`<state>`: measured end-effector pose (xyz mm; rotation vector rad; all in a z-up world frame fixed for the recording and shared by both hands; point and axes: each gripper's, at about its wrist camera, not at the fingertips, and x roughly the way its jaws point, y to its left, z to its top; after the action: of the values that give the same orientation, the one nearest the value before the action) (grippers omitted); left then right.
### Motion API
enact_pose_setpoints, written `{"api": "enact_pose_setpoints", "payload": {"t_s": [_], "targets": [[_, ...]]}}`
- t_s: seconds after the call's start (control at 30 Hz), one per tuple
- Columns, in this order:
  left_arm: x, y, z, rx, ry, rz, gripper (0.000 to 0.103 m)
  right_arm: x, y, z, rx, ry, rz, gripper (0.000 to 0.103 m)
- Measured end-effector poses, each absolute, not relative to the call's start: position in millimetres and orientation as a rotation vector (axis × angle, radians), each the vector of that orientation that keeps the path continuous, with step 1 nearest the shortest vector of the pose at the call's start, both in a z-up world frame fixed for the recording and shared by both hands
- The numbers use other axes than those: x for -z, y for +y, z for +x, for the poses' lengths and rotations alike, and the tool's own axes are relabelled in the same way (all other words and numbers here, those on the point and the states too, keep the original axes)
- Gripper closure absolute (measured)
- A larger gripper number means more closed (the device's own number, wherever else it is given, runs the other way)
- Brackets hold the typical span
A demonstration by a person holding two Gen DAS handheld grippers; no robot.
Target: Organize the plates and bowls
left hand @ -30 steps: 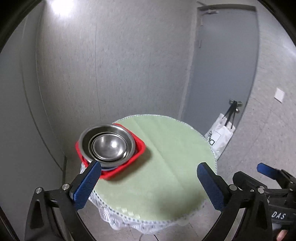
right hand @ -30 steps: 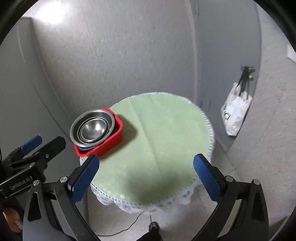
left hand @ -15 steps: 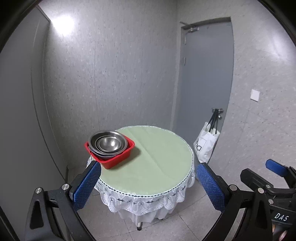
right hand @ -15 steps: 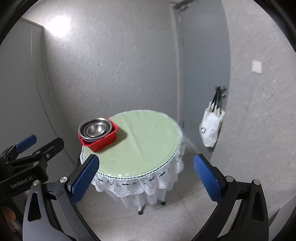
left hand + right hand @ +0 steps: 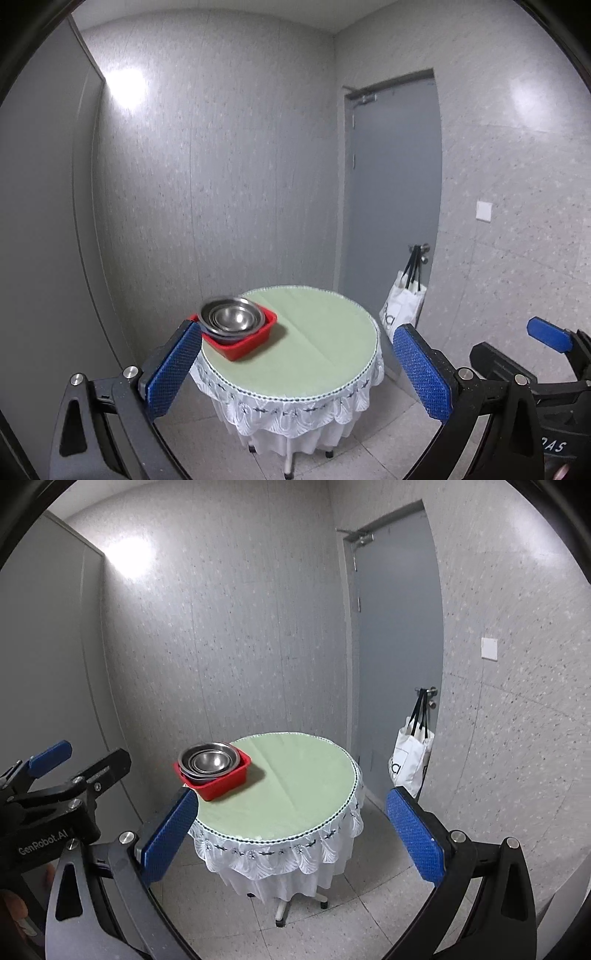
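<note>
With both tools held well back from the round table (image 5: 295,797), neither is positioned to act on the dishware. The left gripper (image 5: 295,373) has its blue-padded fingers (image 5: 173,373) spread wide and holds nothing. The right gripper (image 5: 291,842) is likewise fully spread and empty, with its pads (image 5: 413,838) framing the table from a distance.

The task items are consolidated: a nested stack of stainless steel bowls (image 5: 207,761) sits inside a red plastic bin (image 5: 221,780), largest bowl outermost, smaller ones seated within. Nesting by size keeps the stack compact and stable. The bin rests on the green tablecloth (image 5: 295,775) at the table's left edge, near the wall, leaving the remaining cloth surface bare. No separate plates can be distinguished; any beneath the bowls are hidden.

Judging from this layout, the sorting appears complete, and the wide, empty fingers and standoff position are consistent with a finished task. A white tote bag (image 5: 410,760) hangs from the handle of the grey door (image 5: 399,627), unrelated to the task.
</note>
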<state>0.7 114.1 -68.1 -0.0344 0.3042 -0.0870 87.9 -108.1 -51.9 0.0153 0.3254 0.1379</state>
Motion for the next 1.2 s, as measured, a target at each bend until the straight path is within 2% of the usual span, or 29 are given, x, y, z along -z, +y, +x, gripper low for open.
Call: {"api": "enact_pose_setpoints", "payload": {"t_s": [0.47,1.2], "targets": [[86,125,-58,0.114,0.246,-0.012,0.001,38,-118,56,-0.071,0.273,-0.002,0.0],[74,107,-19,0.146,0.274,-0.004,0.001,42,-156,67,-0.053,0.281,-0.005,0.0]]}}
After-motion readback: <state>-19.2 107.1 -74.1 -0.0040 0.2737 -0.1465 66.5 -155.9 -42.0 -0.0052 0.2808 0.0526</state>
